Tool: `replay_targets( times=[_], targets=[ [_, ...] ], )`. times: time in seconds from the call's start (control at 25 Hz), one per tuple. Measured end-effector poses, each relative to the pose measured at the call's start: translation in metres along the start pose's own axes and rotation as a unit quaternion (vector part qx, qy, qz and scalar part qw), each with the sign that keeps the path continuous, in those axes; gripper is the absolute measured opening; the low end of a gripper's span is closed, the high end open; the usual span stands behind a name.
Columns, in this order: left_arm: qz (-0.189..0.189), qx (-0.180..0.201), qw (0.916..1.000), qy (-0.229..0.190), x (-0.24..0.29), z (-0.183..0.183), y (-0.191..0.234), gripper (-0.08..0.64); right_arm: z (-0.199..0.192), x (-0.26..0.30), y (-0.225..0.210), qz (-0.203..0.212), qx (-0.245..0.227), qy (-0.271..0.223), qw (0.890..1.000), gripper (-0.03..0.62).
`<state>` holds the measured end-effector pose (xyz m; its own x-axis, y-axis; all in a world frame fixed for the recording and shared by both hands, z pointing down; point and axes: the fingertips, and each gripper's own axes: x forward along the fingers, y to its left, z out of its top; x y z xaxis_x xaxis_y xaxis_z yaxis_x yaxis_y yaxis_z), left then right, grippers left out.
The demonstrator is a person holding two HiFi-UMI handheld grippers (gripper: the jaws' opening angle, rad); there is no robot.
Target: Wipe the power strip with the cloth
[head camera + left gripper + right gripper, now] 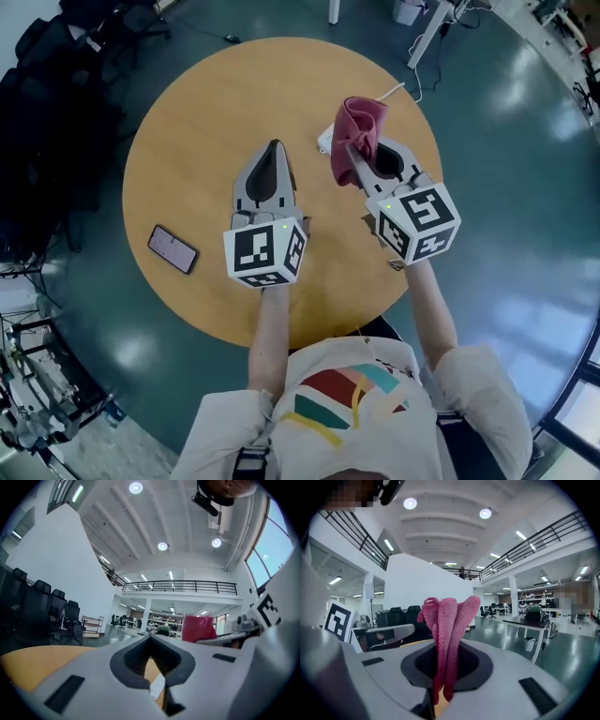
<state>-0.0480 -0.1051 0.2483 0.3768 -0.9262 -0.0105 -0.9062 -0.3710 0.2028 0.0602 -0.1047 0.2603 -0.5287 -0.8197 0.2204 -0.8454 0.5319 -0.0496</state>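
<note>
Both forearms reach forward over a round wooden table (202,122), the two grippers side by side and tilted upward. The right gripper (352,157) is clamped on a pink cloth (360,124), which stands bunched above its jaws and clear of the tabletop. The left gripper (275,148) holds nothing, its jaws pressed together. The white power strip (324,142) lies on the table, mostly hidden behind the cloth. A phone (172,248) rests well to the left.

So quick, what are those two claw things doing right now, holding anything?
The left gripper: jaws shut, holding nothing.
The right gripper: jaws shut on the pink cloth.
</note>
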Motion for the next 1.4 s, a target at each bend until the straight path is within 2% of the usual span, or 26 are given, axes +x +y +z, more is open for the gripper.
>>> replay_targets(
  times=[0.2, 0.4, 0.56, 0.8, 1.4],
  targets=[
    [-0.011, 0.033, 0.9994, -0.002, -0.049, 0.005, -0.006, 0.041, -0.031, -0.049, 0.049, -0.023, 0.033, -0.021, 0.999, 0.038],
    [-0.009, 0.050, 0.9984, 0.024, -0.090, -0.017, -0.023, 0.041, -0.061, -0.093, 0.084, -0.007, 0.067, -0.024, 0.997, 0.040],
    [-0.009, 0.064, 0.9976, 0.026, -0.110, -0.026, -0.036, 0.041, -0.069, -0.111, 0.105, 0.017, 0.037, -0.019, 0.999, 0.040],
    [-0.009, 0.065, 0.9976, 0.023, -0.120, -0.022, -0.048, 0.041, -0.064, -0.120, 0.117, 0.028, -0.002, -0.022, 0.999, 0.038],
    [-0.012, 0.074, 0.9971, 0.013, -0.129, -0.011, -0.055, 0.041, -0.057, -0.126, 0.125, 0.035, -0.014, -0.036, 0.999, 0.038]
  ],
)
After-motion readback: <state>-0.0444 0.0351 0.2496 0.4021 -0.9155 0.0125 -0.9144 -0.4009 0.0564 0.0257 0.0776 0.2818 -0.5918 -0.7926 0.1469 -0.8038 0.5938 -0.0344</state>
